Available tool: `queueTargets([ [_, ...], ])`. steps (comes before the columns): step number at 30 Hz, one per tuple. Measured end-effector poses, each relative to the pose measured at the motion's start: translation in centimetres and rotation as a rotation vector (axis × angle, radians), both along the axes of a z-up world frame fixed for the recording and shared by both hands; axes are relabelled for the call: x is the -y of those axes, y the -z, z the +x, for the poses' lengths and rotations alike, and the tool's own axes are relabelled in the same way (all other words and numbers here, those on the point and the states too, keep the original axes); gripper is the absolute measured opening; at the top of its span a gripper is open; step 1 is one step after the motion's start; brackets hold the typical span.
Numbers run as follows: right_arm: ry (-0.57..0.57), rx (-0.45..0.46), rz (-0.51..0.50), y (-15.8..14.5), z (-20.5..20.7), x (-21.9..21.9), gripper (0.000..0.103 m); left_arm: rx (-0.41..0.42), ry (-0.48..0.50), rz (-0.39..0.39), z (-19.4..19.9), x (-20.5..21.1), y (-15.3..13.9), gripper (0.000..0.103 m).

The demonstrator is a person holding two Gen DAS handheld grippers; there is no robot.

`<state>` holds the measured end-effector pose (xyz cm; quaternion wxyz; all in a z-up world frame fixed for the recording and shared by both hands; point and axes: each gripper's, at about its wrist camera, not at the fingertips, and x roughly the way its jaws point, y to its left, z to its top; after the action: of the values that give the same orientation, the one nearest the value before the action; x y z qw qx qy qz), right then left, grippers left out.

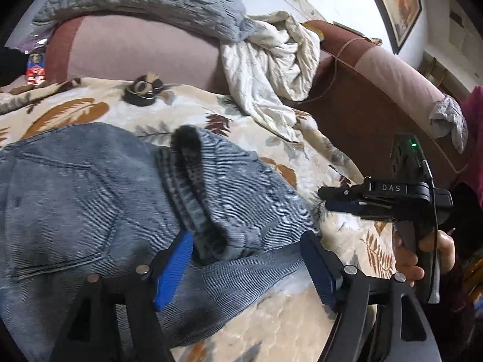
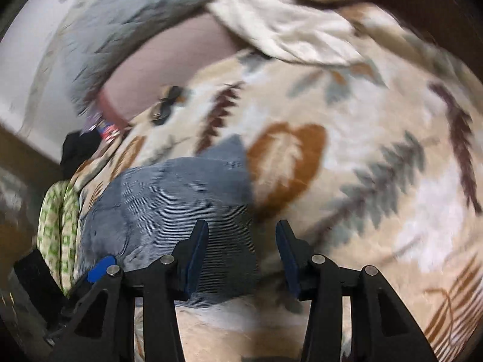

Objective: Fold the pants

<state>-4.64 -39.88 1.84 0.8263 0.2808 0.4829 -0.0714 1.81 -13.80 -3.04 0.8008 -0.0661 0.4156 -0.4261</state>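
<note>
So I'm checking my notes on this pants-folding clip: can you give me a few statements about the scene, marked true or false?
1. The jeans lie on a leaf-patterned blanket. True.
2. The left gripper is clamped shut on a hem. False: its jaws are open around the cuff, not closing on it.
3. The right gripper is open. True.
4. The cream cloth covers the jeans. False: it lies apart, against the sofa back.
</note>
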Motion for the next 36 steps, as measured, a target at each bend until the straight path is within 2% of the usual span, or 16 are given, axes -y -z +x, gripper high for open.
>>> queueTargets([
  [3, 0.034, -0.021, 0.095, 1.0, -1.0, 0.9, 0.048, 0.067, 0.000, 0.037, -0.1, 1.1, 0.2, 0.077],
  [5, 0.036, 0.026, 0.179, 0.8, -1.8, 1.1, 0.048, 0.106, 0.017, 0.086, -0.4, 1.7, 0.3, 0.077],
  [6, 0.030, 0.054, 0.186, 0.4, -2.2, 0.9, 0.048, 0.111, 0.034, 0.101, -0.6, 1.8, 0.2, 0.077],
  [8, -0.016, 0.076, 0.106, -0.8, -3.0, -0.1, 0.049, 0.139, 0.058, 0.120, -1.1, 1.7, -0.1, 0.077],
  [10, -0.074, 0.056, 0.047, -1.0, -3.4, -1.1, 0.057, 0.230, 0.108, 0.221, -2.3, 2.3, -0.2, 0.077],
  [12, -0.135, 0.014, 0.011, -0.4, -3.4, -2.3, 0.058, 0.265, 0.141, 0.261, -2.9, 2.6, 0.1, 0.077],
  [17, -0.255, -0.074, -0.111, 1.7, -2.2, -4.9, 0.058, 0.254, 0.123, 0.313, -2.7, 3.0, 1.2, 0.077],
  [23, -0.283, -0.126, -0.216, 4.1, -0.6, -7.4, 0.058, 0.252, 0.060, 0.368, -1.3, 2.7, 1.9, 0.077],
  [28, -0.260, -0.126, -0.312, 5.4, 0.7, -8.3, 0.058, 0.209, 0.047, 0.353, -0.2, 2.8, 2.7, 0.077],
  [29, -0.252, -0.121, -0.306, 5.5, 0.7, -8.1, 0.055, 0.193, 0.042, 0.336, 0.1, 2.7, 2.9, 0.077],
  [30, -0.232, -0.110, -0.288, 5.4, 0.6, -7.7, 0.043, 0.186, 0.042, 0.320, 0.2, 2.6, 2.9, 0.076],
  [32, -0.202, -0.096, -0.266, 4.9, 0.3, -6.7, 0.032, 0.170, 0.041, 0.292, 0.6, 2.6, 3.1, 0.070],
  [34, -0.179, -0.072, -0.205, 4.5, -0.3, -5.4, 0.027, 0.131, 0.059, 0.254, 0.9, 2.8, 3.2, 0.037],
  [36, -0.174, -0.060, -0.174, 4.3, -0.7, -4.8, 0.022, 0.095, 0.073, 0.238, 1.1, 3.0, 3.5, 0.030],
])
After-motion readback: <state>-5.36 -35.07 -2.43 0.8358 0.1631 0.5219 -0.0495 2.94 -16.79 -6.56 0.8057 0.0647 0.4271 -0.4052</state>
